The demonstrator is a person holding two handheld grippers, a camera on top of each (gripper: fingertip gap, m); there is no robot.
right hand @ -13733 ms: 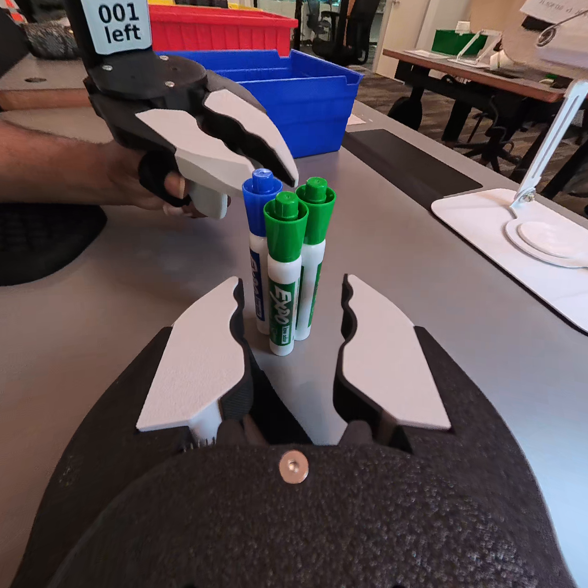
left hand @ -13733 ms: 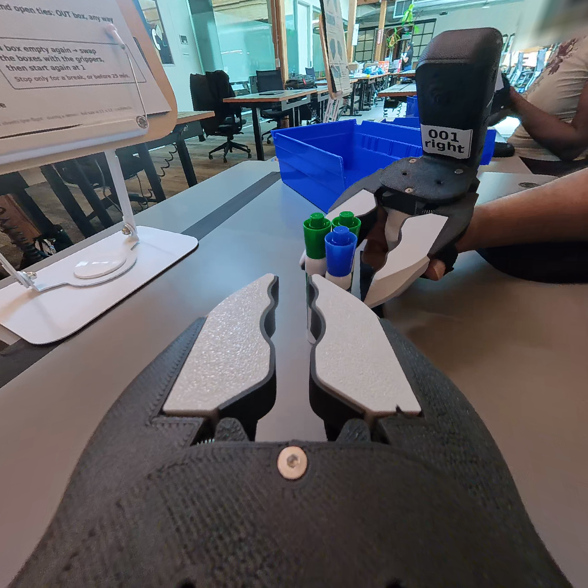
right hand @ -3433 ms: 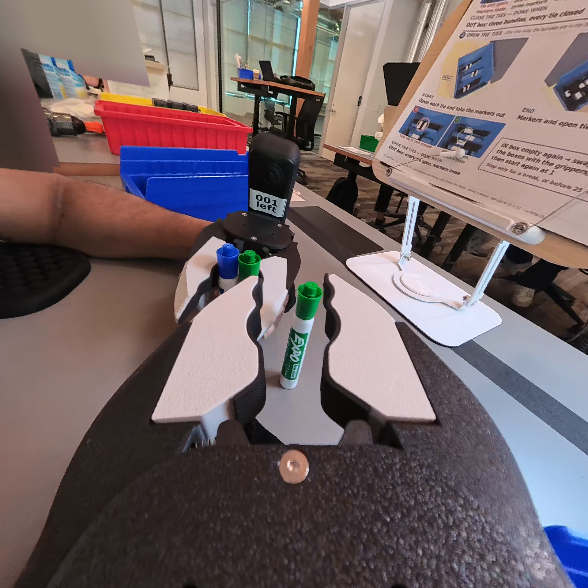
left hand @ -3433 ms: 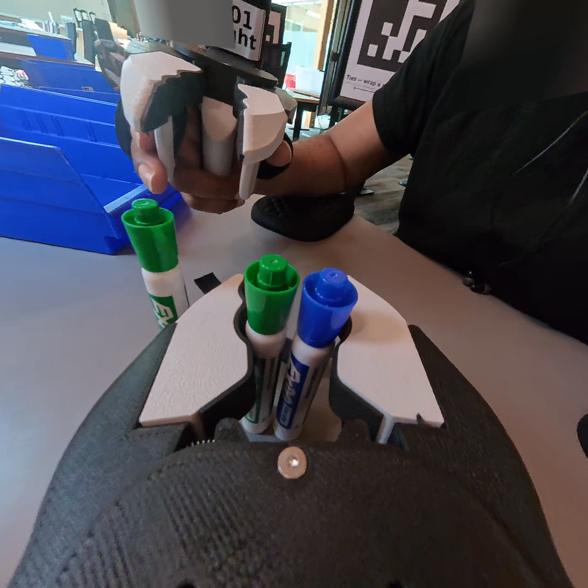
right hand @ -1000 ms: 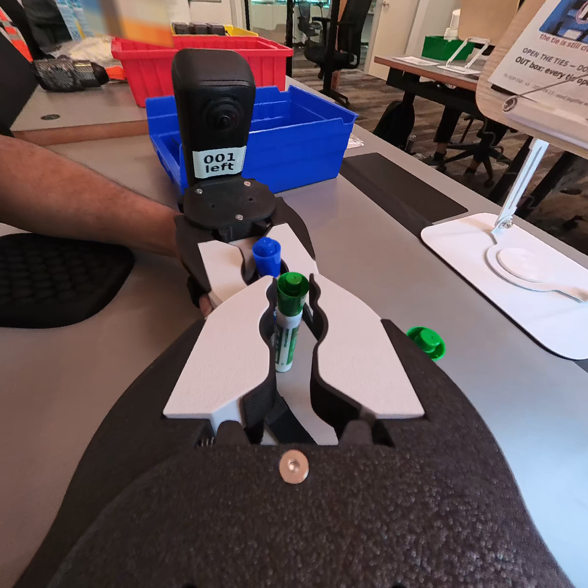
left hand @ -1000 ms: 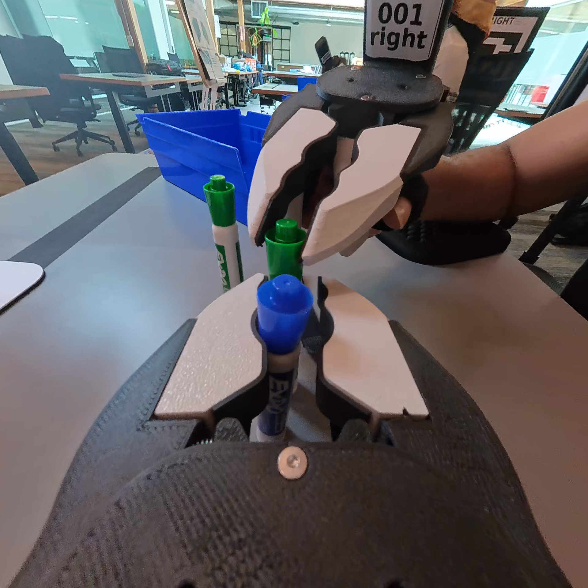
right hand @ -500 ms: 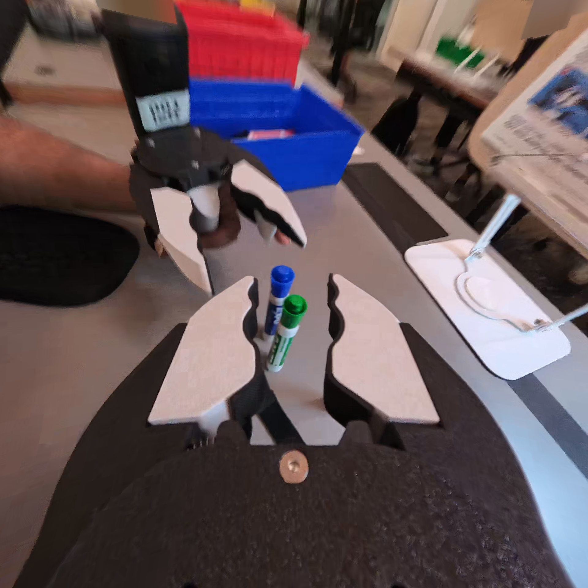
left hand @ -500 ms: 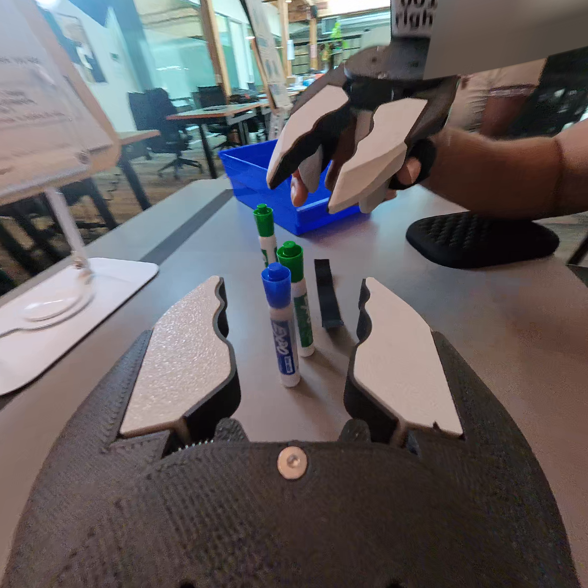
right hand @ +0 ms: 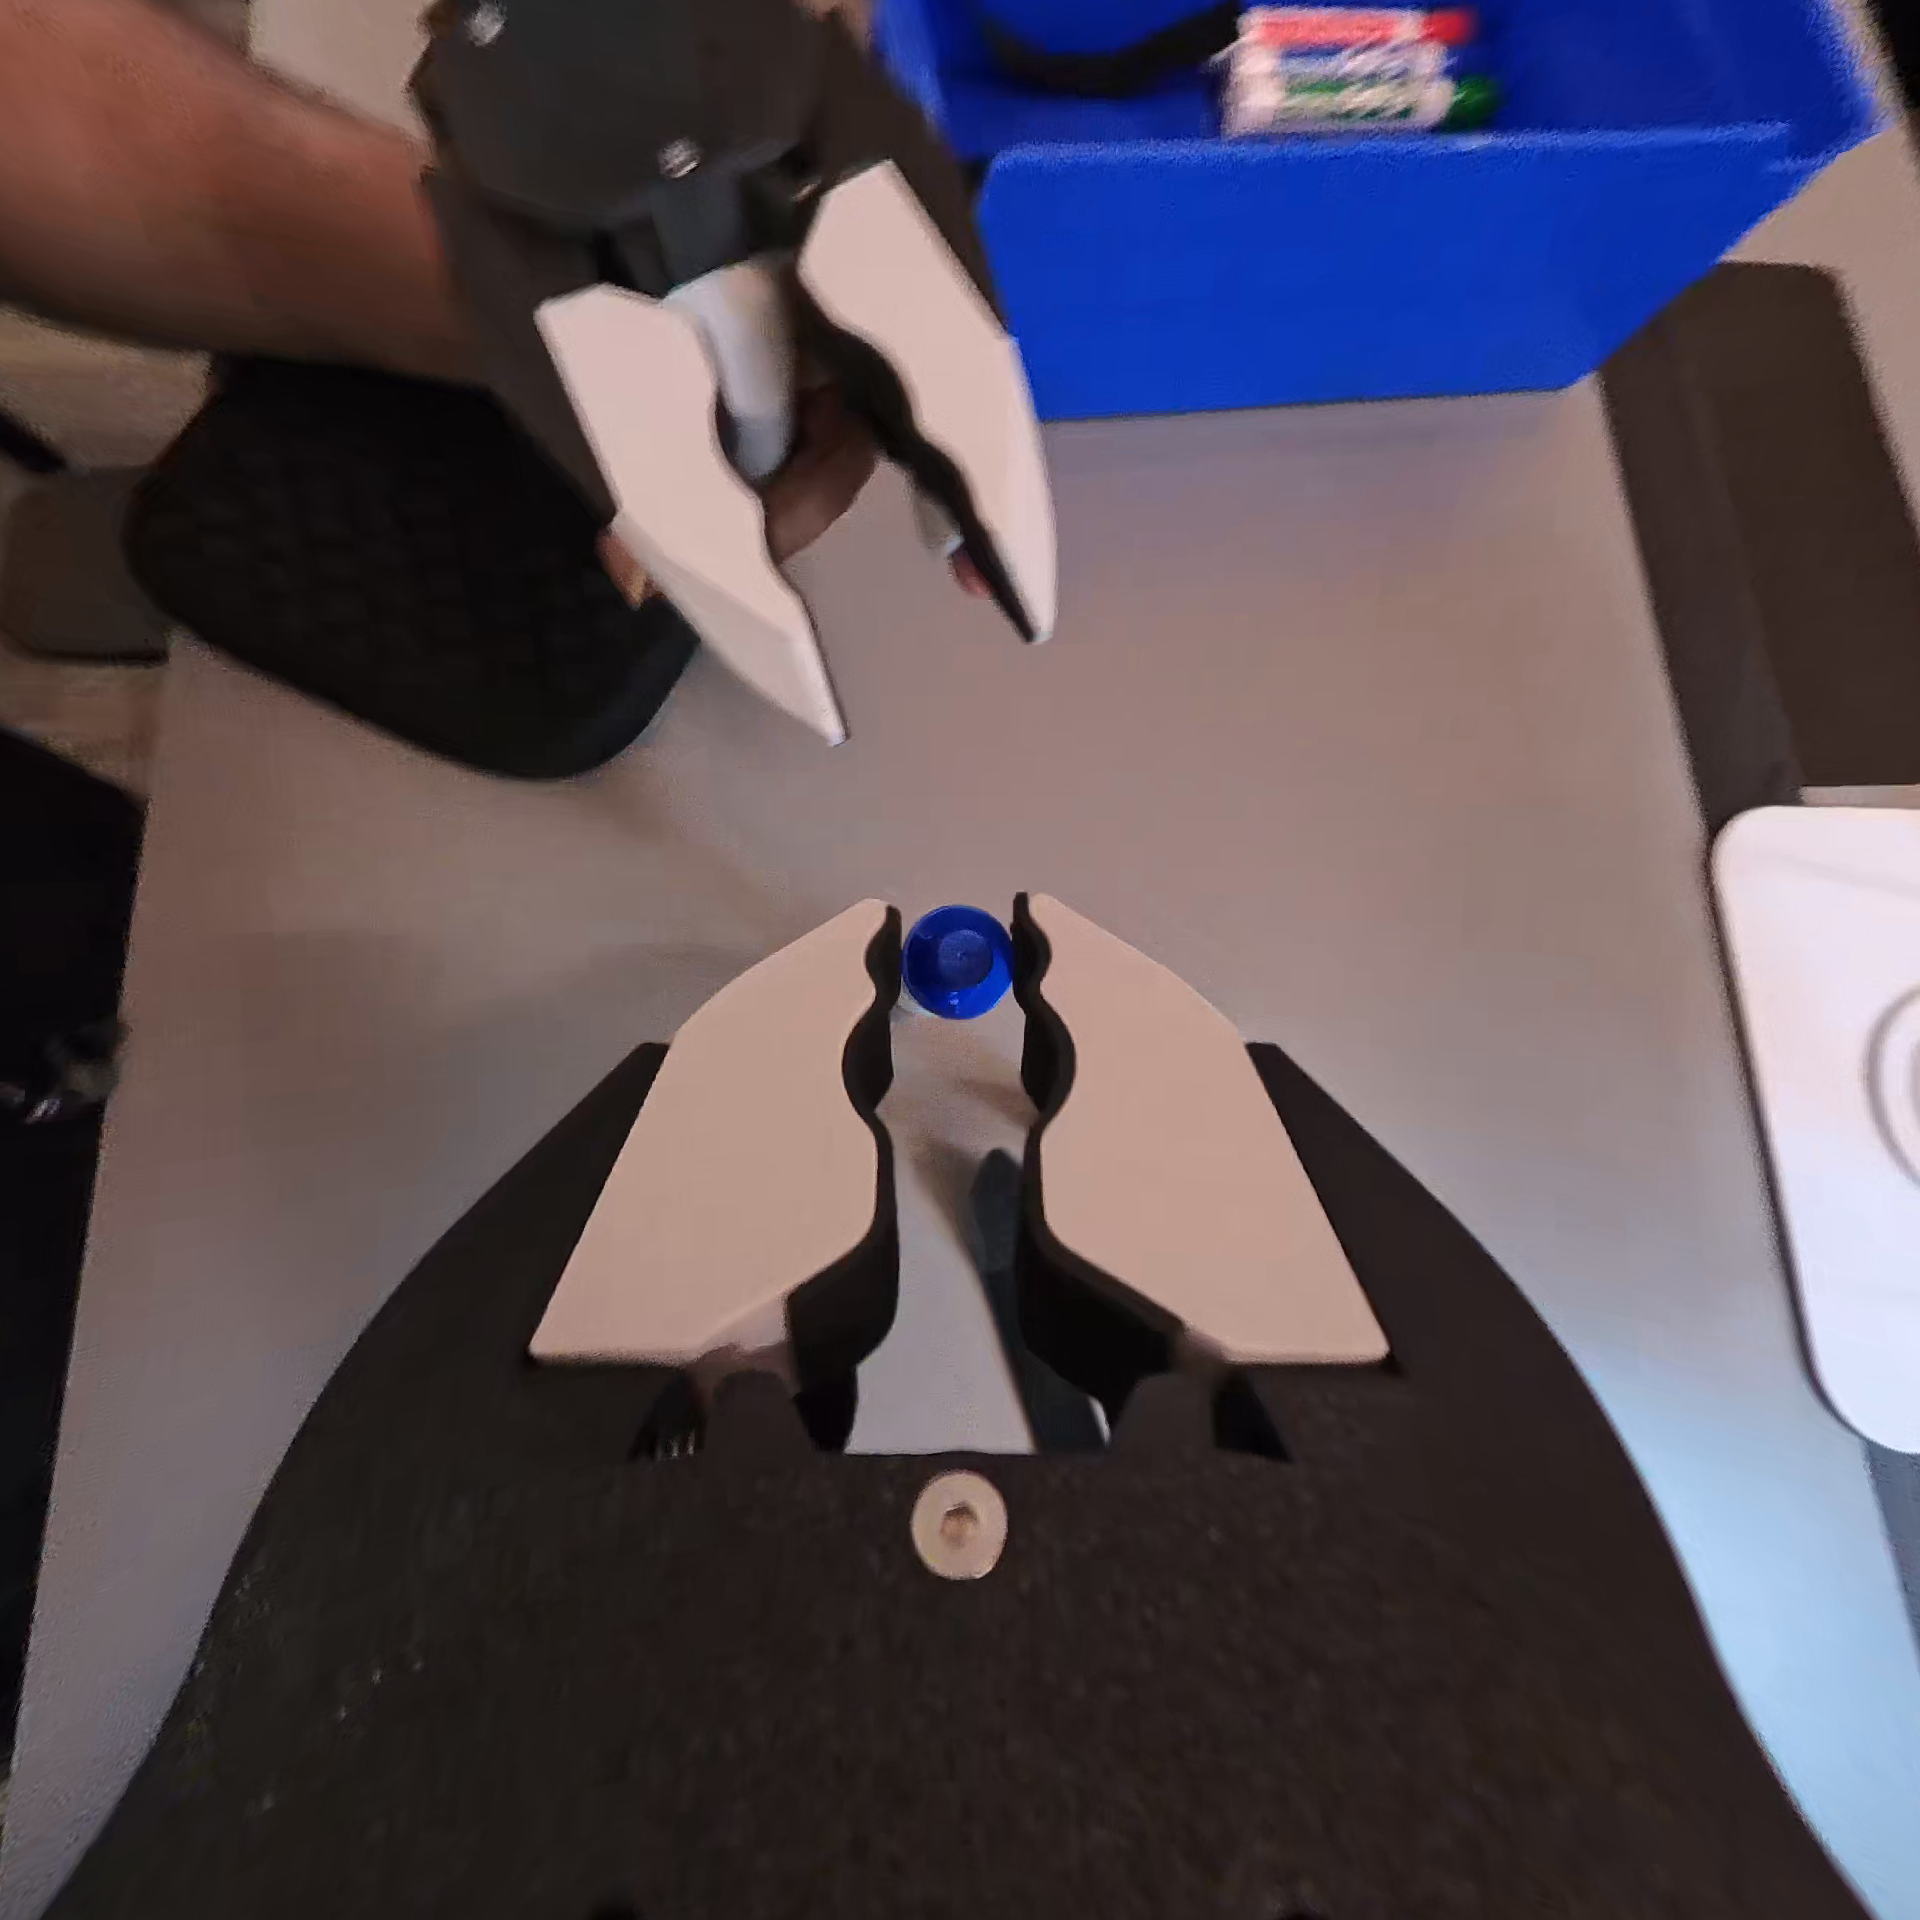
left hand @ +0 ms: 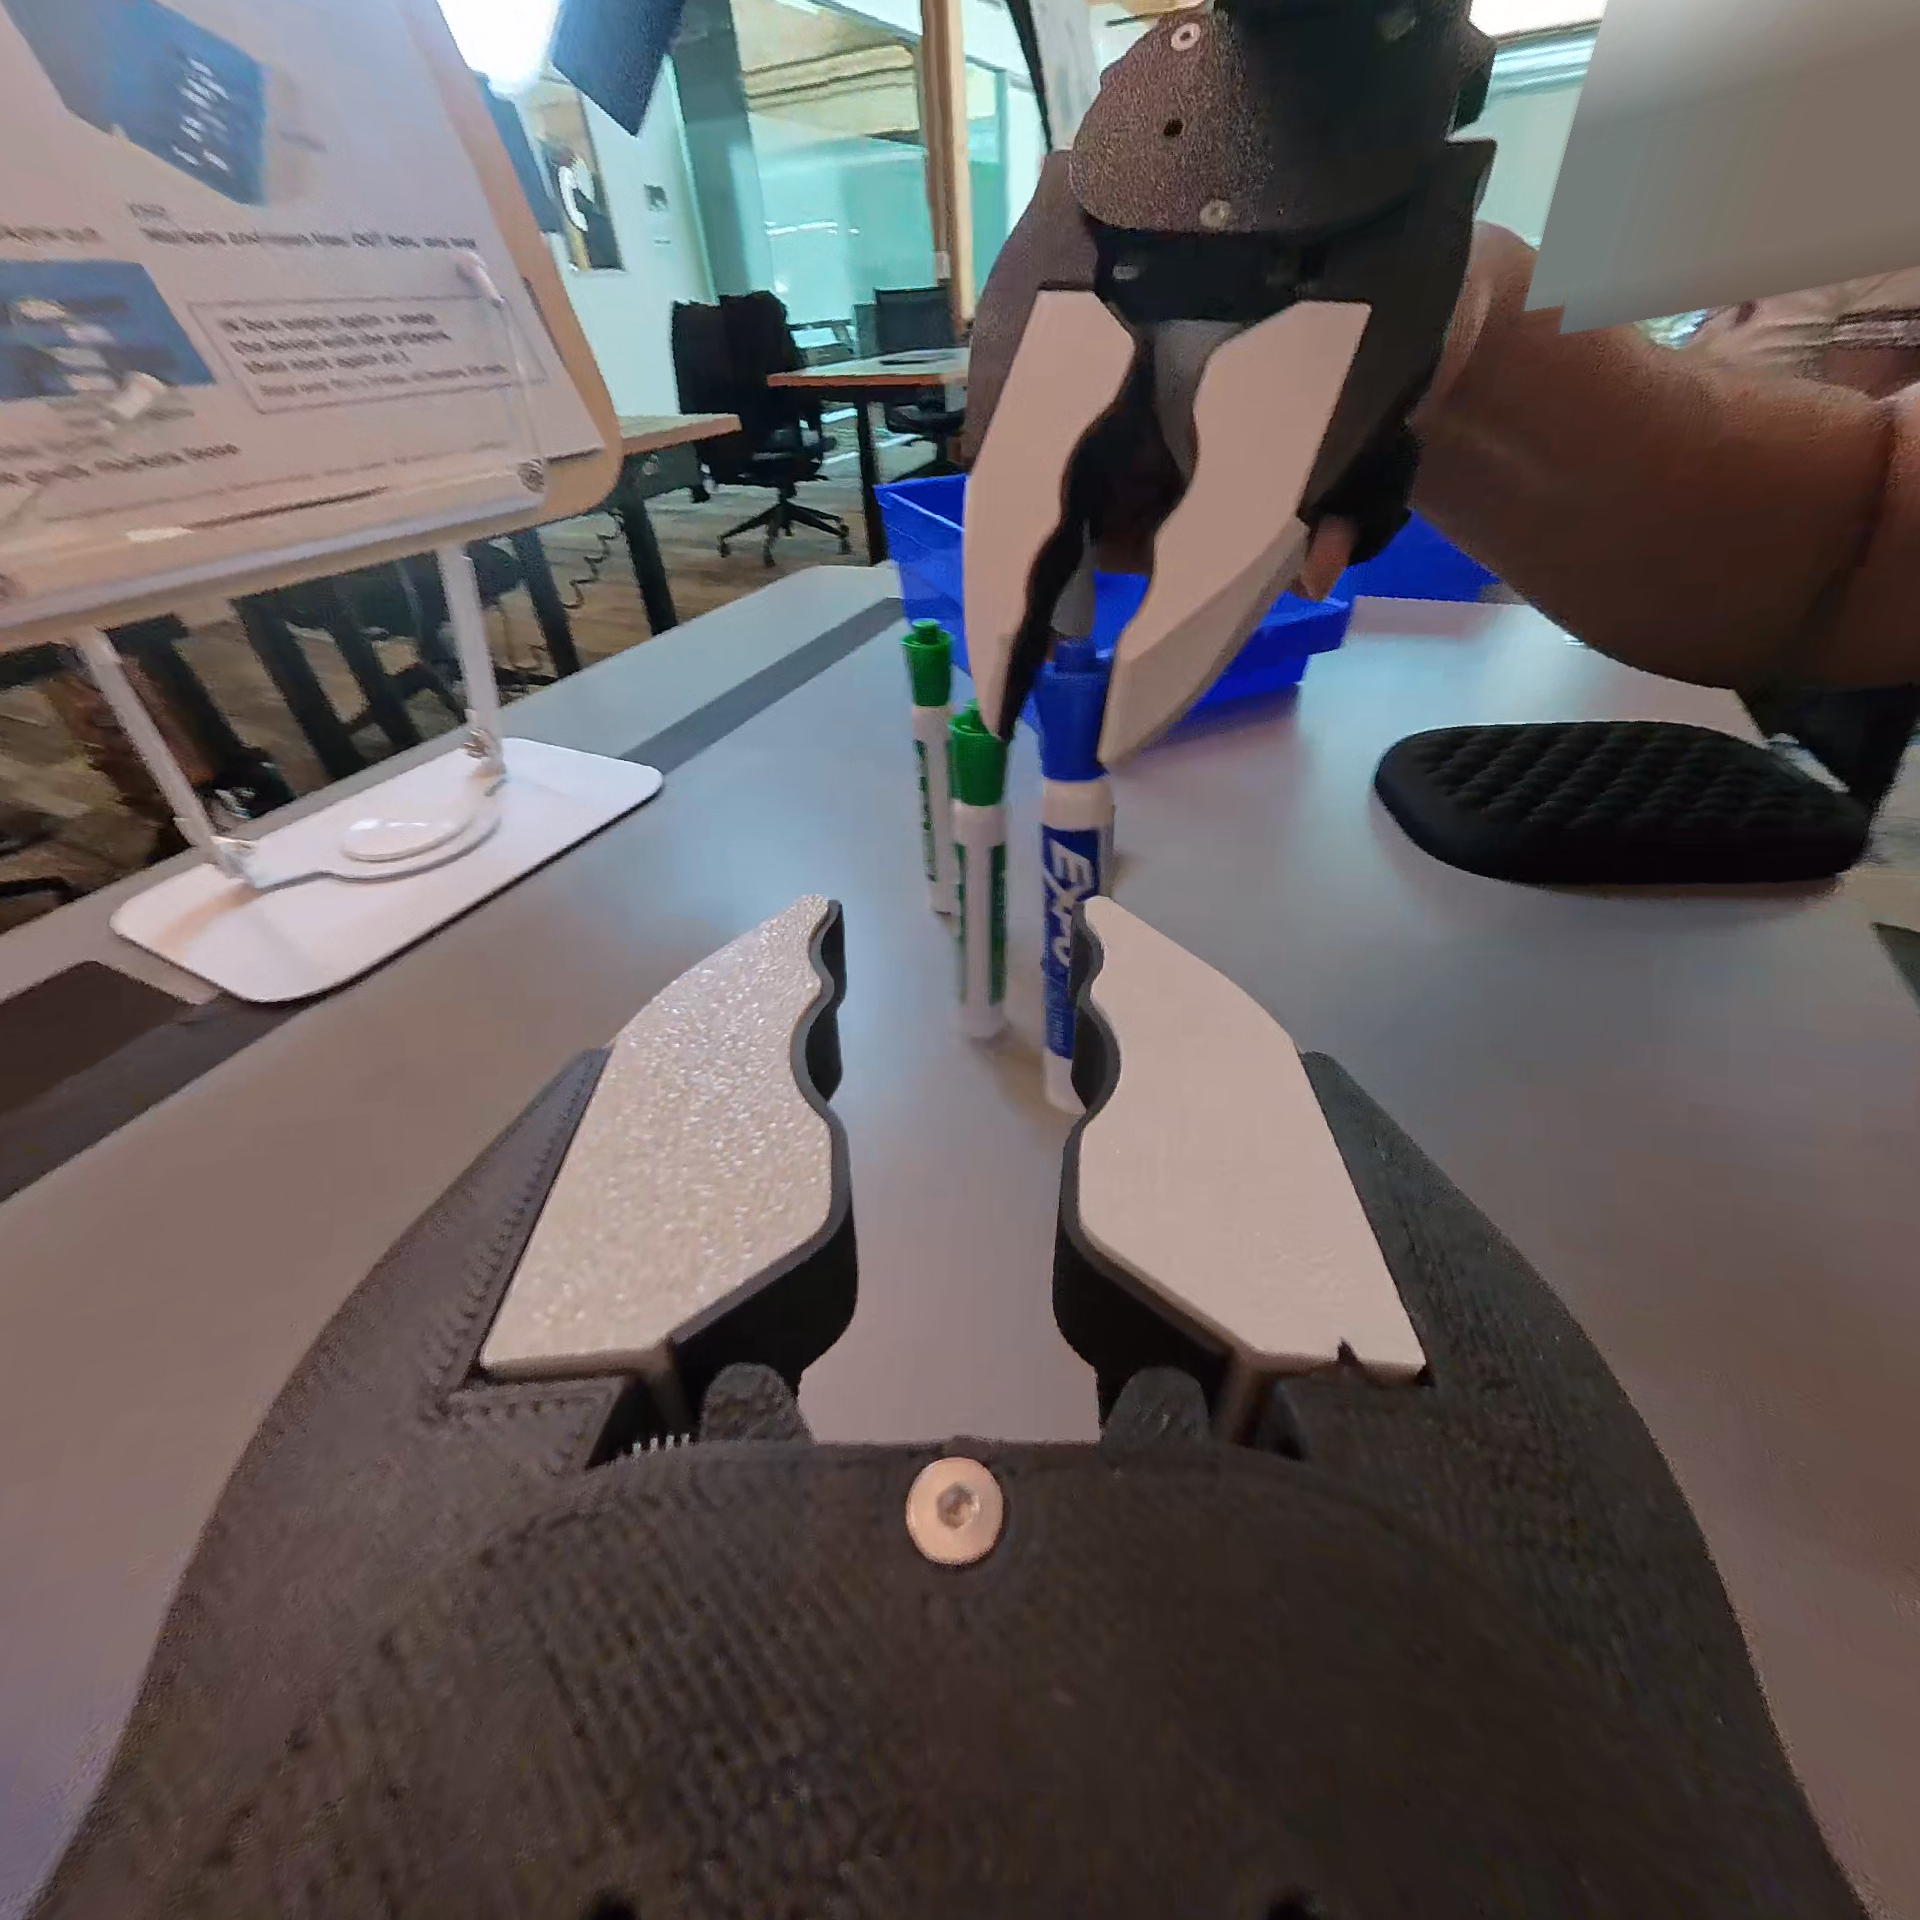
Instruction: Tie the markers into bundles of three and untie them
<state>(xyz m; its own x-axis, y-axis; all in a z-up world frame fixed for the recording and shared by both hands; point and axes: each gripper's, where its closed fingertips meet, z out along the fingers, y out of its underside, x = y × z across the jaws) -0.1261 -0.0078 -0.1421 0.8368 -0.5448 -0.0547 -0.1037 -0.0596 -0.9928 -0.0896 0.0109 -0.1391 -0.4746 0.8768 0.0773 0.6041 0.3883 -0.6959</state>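
Standing upright on the counter (left hand: 1455, 1039), the blue marker (right hand: 956, 961) pokes between the right gripper (right hand: 954, 914) fingertips from below, jaws narrow, not yet clamped; left gripper (left hand: 956, 925) waits wide nearby.

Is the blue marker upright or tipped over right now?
Upright. The blue marker stands on its base on the table, cap up; the right wrist view looks straight down on it.

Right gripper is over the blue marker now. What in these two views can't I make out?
- Right wrist view: both green markers out of sight; the right gripper body hides the black tie partly.
- Left wrist view: the right fingers cover the blue marker cap, so contact is unclear.
- Blue bin contents: blurred.
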